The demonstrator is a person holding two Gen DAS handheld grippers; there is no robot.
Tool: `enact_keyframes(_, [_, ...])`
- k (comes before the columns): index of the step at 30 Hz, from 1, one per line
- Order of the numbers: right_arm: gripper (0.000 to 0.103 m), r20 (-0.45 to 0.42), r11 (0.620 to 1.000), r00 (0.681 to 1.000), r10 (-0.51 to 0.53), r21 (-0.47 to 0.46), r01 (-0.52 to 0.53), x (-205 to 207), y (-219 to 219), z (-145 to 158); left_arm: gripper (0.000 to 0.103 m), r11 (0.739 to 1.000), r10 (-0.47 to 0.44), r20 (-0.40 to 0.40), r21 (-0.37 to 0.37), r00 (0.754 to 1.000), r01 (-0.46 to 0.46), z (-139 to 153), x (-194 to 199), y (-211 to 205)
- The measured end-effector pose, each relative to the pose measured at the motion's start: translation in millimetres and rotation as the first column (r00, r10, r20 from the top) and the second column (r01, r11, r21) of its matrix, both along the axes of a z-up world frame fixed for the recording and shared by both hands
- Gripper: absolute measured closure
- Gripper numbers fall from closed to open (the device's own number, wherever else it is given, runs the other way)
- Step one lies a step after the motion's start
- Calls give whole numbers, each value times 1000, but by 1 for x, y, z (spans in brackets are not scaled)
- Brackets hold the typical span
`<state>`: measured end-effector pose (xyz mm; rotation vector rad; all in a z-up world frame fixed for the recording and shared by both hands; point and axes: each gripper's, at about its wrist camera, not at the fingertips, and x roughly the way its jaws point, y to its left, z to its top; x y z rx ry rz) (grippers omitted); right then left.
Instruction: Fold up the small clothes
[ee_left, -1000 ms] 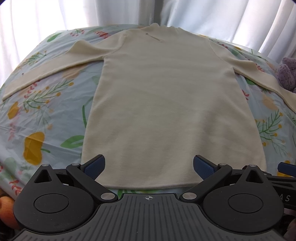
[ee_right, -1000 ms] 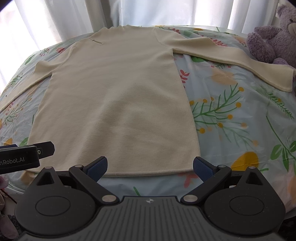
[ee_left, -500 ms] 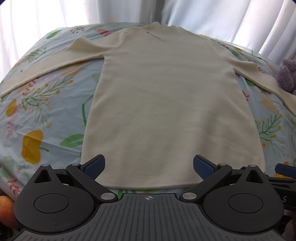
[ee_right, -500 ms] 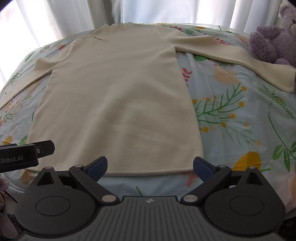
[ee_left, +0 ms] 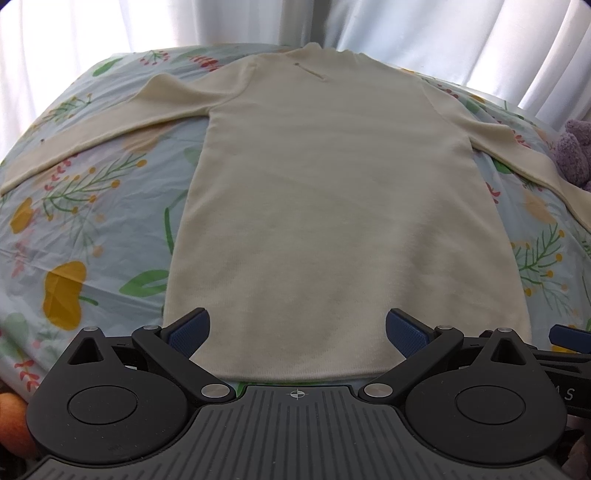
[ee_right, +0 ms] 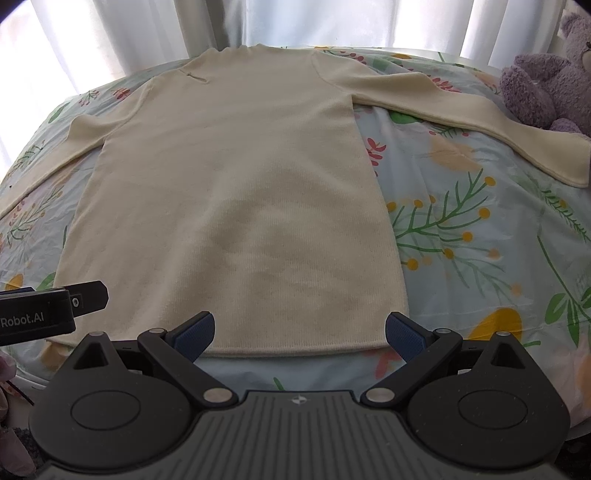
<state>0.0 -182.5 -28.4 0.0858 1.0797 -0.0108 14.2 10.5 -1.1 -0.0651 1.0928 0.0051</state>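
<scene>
1. Where both wrist views are consulted, a cream long-sleeved garment is seen spread flat, front side up, on a bed covered by a floral sheet.
2. The garment's neckline is directed toward the far edge of the bed, next to the white curtains; its hem is laid along the near edge.
3. Both sleeves are extended outward: the left sleeve toward the left edge of the bed, the right sleeve toward the right edge.
4. The right cuff is seen close to a purple plush toy at the far right corner of the bed; contact cannot be confirmed.
5. The left claw is held wide open and empty above the hem, at the garment's near left portion. Its blue pads are spread apart over the fabric; nothing is gripped.
6. The right claw is likewise held wide open and empty at the hem's near right portion, with one pad positioned over the hem's right corner.
7. The left claw's body, marked "Robot.AI", is visible at the left of the right wrist view, beside the hem's left corner.
8. An orange round object is partly visible beyond the near left edge of the bed.
</scene>
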Motion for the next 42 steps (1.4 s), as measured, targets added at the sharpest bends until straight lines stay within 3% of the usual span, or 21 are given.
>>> enact_keyframes(14, [4, -23, 999, 1000, -15, 34, 16, 10, -3, -5, 0, 1000, -27, -25, -7, 999, 26, -6, 14, 0])
enact_keyframes(17, [4, -5, 995, 1000, -21, 98, 22, 16, -10, -5, 0, 999, -33, -29, -18, 999, 33, -8, 21, 1])
enact_keyframes(20, [4, 143, 965, 986, -86, 259, 47, 22, -37, -6, 0, 999, -39, -34, -33, 999, 38, -11, 30, 4])
enact_keyframes(23, [4, 265, 898, 931, -252, 422, 123, 31, -80, -8, 0, 999, -38, -36, -34, 999, 36, -16, 43, 9])
enact_keyframes(25, [4, 222, 850, 908, -354, 482, 214, 47, -112, -14, 0, 999, -31, -12, -24, 999, 31, -18, 52, 14])
enact_keyframes(27, [7, 163, 772, 861, -482, 543, 330, 64, -150, -23, 0, 1000, -26, 23, -3, 999, 26, -22, 61, 19])
enact_keyframes(30, [30, 133, 665, 772, -622, 610, 431, 85, -207, -37, 0, 999, -29, 61, 30, 998, 27, -30, 76, 26])
enact_keyframes(33, [42, 94, 540, 647, -756, 650, 536, 97, -264, -54, 0, 999, -29, 78, 44, 997, 26, -40, 85, 29])
enact_keyframes(34, [54, 92, 500, 603, -792, 664, 556, 99, -281, -59, 0, 999, -28, 82, 44, 996, 24, -44, 89, 29])
enact_keyframes(36, [56, 86, 431, 520, -850, 681, 592, 99, -312, -67, 0, 999, -16, 79, 40, 997, 12, -52, 96, 27])
enact_keyframes(38, [57, 78, 382, 465, -882, 696, 608, 99, -336, -76, 0, 999, 7, 60, 34, 998, -9, -60, 102, 23])
enact_keyframes(42, [63, 67, 331, 410, -910, 712, 619, 97, -372, -91, 0, 997, 74, 51, 20, 996, -75, -69, 106, 20])
